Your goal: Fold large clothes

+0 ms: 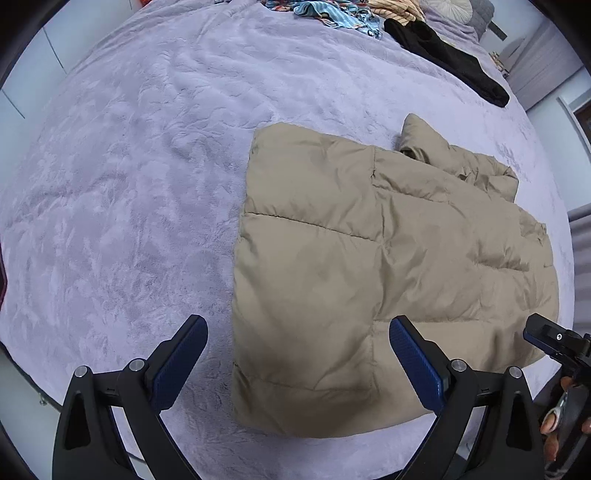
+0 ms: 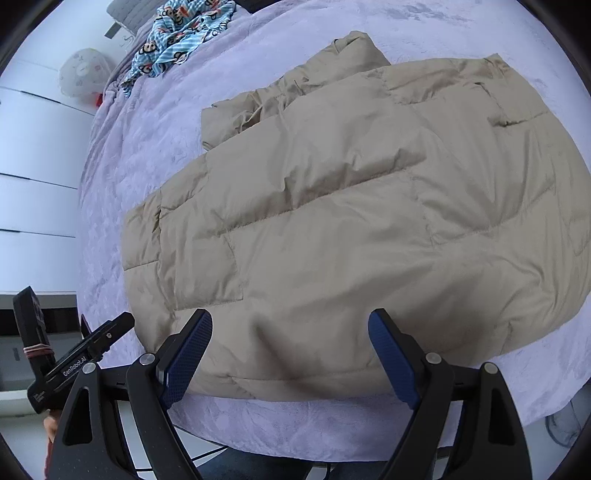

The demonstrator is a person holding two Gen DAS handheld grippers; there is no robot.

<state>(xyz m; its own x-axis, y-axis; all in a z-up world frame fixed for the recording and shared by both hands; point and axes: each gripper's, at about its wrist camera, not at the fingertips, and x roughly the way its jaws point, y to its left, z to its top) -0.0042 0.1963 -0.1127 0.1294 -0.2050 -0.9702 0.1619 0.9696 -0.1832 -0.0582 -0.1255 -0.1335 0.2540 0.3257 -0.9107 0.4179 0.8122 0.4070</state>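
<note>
A beige quilted puffer jacket [image 1: 369,258] lies folded flat on the lilac bed blanket [image 1: 129,184]; it also shows in the right wrist view [image 2: 351,206]. A sleeve or hood part sticks out at its far side [image 1: 443,155]. My left gripper [image 1: 299,354] is open and empty, held above the jacket's near left corner. My right gripper [image 2: 290,350] is open and empty above the jacket's near edge. The right gripper shows at the right edge of the left wrist view [image 1: 554,339], and the left gripper at the lower left of the right wrist view [image 2: 92,350].
A black garment [image 1: 447,59] and a blue patterned garment [image 1: 325,13] lie at the bed's far end; the blue one also shows in the right wrist view [image 2: 177,37]. White drawers [image 2: 33,166] stand beside the bed. The bed's near edge [image 2: 332,435] is just below my grippers.
</note>
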